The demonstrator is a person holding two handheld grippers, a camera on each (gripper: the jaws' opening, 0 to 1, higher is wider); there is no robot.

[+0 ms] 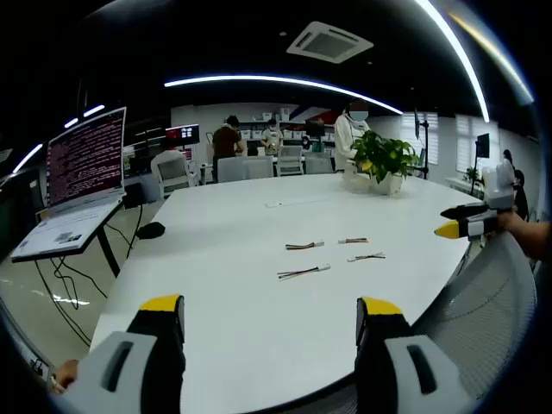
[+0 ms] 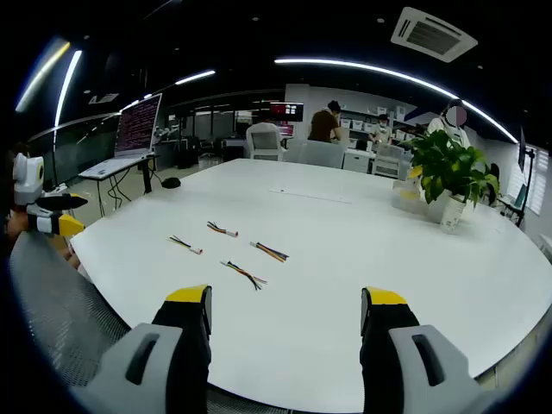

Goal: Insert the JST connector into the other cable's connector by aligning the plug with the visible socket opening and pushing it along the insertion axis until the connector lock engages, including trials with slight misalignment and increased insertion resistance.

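Pre-grasp step: your left gripper (image 1: 269, 321) and right gripper (image 2: 285, 312) hover jaws spread, empty. Next, reach the 4 cables (image 2: 246, 274) on the table (image 2: 414, 285).

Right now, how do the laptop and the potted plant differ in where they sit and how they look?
The laptop sits on a separate stand off the table's edge; the plant stands on the white table itself. The laptop is open, its screen lit with text; the plant is leafy green in a pale pot. Both sit well beyond the cables.
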